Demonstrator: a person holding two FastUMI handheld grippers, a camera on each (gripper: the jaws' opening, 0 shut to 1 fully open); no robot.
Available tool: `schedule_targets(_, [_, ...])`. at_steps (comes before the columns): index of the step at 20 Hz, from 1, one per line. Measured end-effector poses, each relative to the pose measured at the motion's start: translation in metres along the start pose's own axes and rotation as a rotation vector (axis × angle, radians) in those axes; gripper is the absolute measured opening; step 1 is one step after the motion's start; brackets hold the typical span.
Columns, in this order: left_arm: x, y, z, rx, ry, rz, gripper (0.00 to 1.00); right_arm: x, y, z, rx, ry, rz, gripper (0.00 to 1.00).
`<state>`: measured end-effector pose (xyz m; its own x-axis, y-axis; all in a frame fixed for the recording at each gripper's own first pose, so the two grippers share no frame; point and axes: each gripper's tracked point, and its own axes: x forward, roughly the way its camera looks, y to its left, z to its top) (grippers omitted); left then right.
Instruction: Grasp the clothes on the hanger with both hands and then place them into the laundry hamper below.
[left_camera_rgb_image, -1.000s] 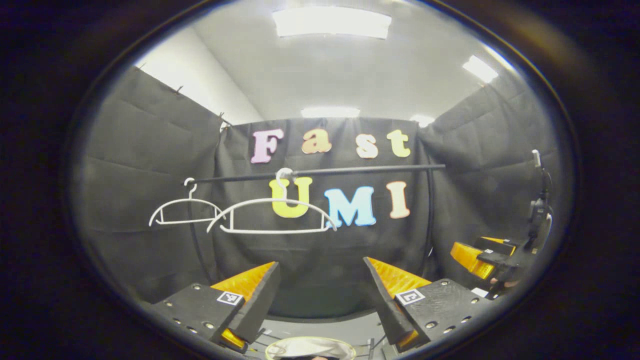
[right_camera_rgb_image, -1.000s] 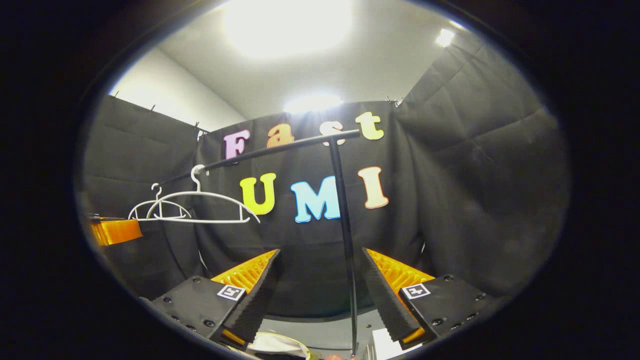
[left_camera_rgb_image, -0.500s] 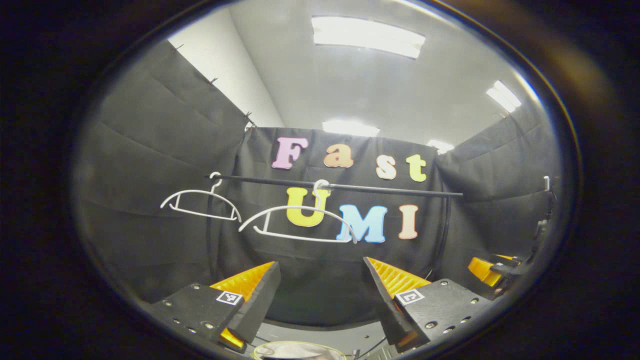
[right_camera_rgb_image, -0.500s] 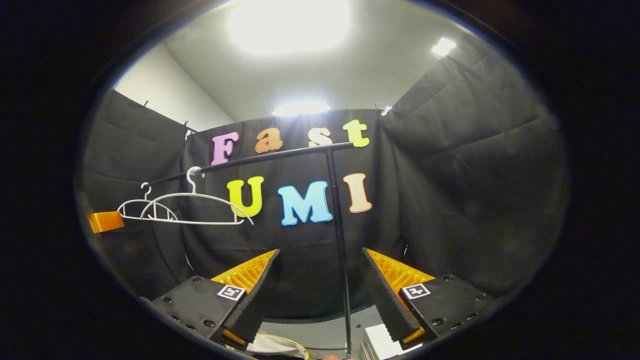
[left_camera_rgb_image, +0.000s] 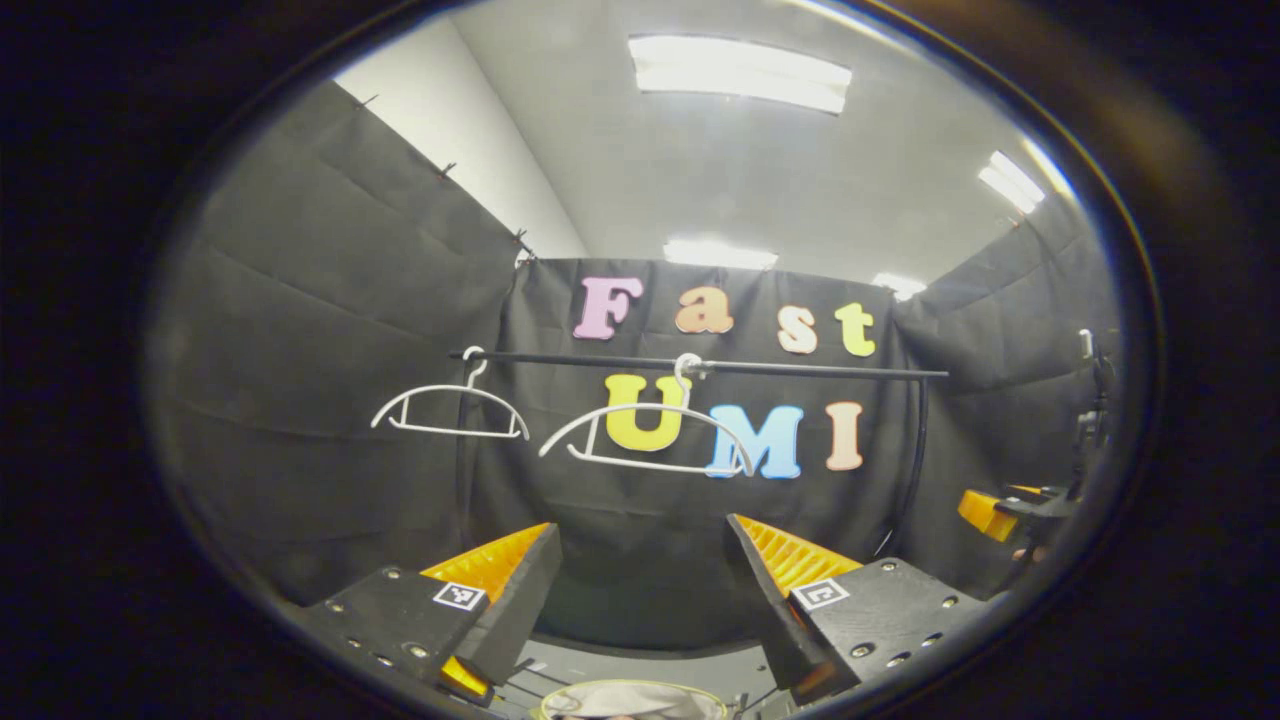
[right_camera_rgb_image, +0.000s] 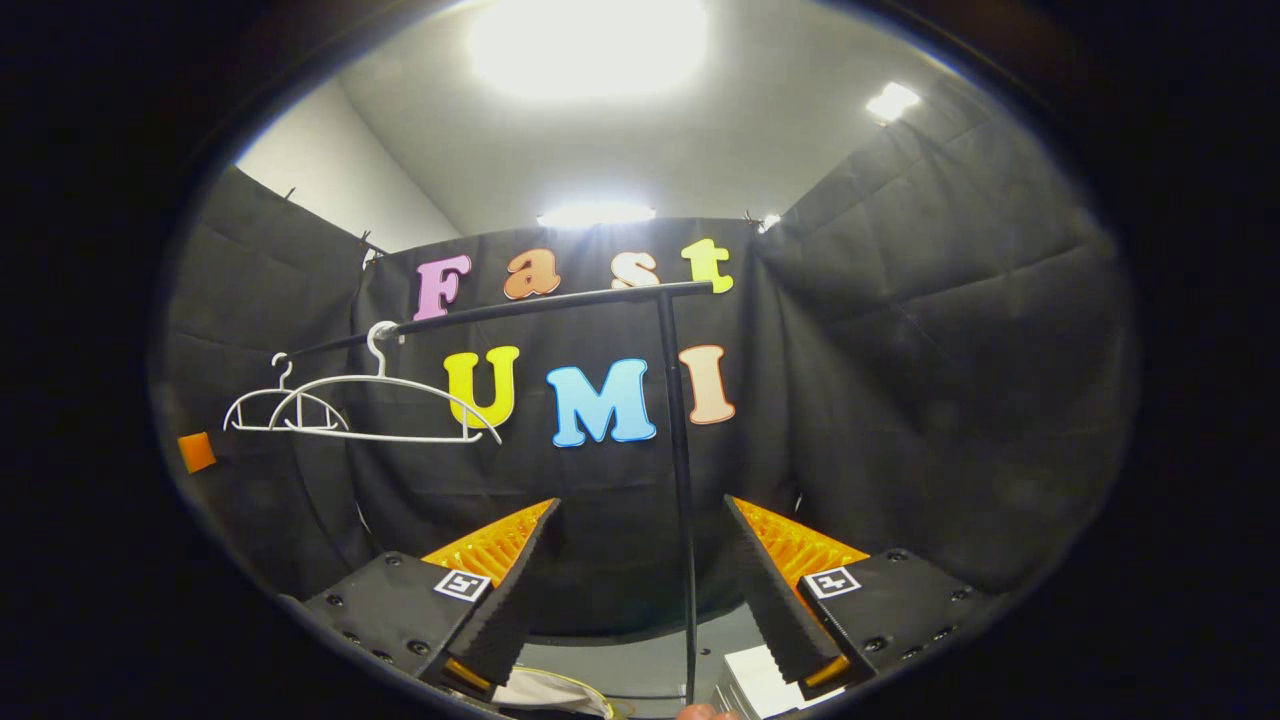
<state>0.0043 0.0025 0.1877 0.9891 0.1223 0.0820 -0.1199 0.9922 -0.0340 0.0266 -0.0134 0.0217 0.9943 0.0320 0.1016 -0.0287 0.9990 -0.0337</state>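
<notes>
Hangers hung bare on the thin black horizontal rail (left_camera_rgb_image: 700, 366): a white wire hanger at the rail's left end (left_camera_rgb_image: 450, 410) and a second white wire hanger nearer the middle (left_camera_rgb_image: 650, 435), both hooked over the bar and apart from each other. In the right gripper view the same two hangers overlapped at the left, the end hanger (right_camera_rgb_image: 262, 410) partly behind the middle hanger (right_camera_rgb_image: 385, 405), and the rail (right_camera_rgb_image: 530, 305) ran to a black upright post (right_camera_rgb_image: 680, 480) that dropped between that view's fingers.

The left gripper (left_camera_rgb_image: 640, 590) had its black-and-orange wedge fingers (left_camera_rgb_image: 500, 585) spread wide with nothing between them, pointed at the black cloth wall under the rail. The right gripper (right_camera_rgb_image: 640, 590) likewise stood with its ribbed orange-faced fingers (right_camera_rgb_image: 790, 575) wide apart and gripping nothing; it also appeared far off at the right edge of the left gripper view (left_camera_rgb_image: 1000, 505), while a small orange piece of the left gripper sat at the left edge of the right gripper view (right_camera_rgb_image: 196, 452).

At the bottom rim of the left gripper view a round, pale-rimmed laundry hamper (left_camera_rgb_image: 690, 695) held a light-coloured cloth (left_camera_rgb_image: 625, 700), directly below and between the fingers. In the right gripper view a bit of the hamper's rim (right_camera_rgb_image: 590, 700) and the pale cloth (right_camera_rgb_image: 540, 692) showed beneath the left finger, beside a white ribbed object (right_camera_rgb_image: 755, 685) near the post's foot.
</notes>
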Motion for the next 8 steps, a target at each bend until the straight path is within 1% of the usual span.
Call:
schedule_targets(1, [0.000, 0.002, -0.004, 0.002, 0.010, 0.004, 0.94, 0.000, 0.003, -0.002, -0.004, 0.010, 0.006, 0.98])
schedule_targets(2, [-0.002, 0.003, -0.007, 0.005, 0.017, 0.005, 0.94, -0.001, 0.007, -0.005, 0.000, 0.027, 0.014, 0.93])
schedule_targets(4, [-0.005, 0.002, -0.009, 0.014, 0.023, 0.003, 0.94, -0.004, 0.015, -0.012, 0.001, 0.047, 0.030, 0.93])
schedule_targets(5, [-0.006, 0.002, -0.008, 0.019, 0.021, 0.002, 0.94, -0.004, 0.017, -0.013, -0.008, 0.052, 0.032, 0.98])
schedule_targets(8, [-0.005, 0.000, -0.013, 0.043, 0.027, -0.004, 0.94, -0.001, 0.024, -0.022, -0.039, 0.075, 0.039, 1.00])
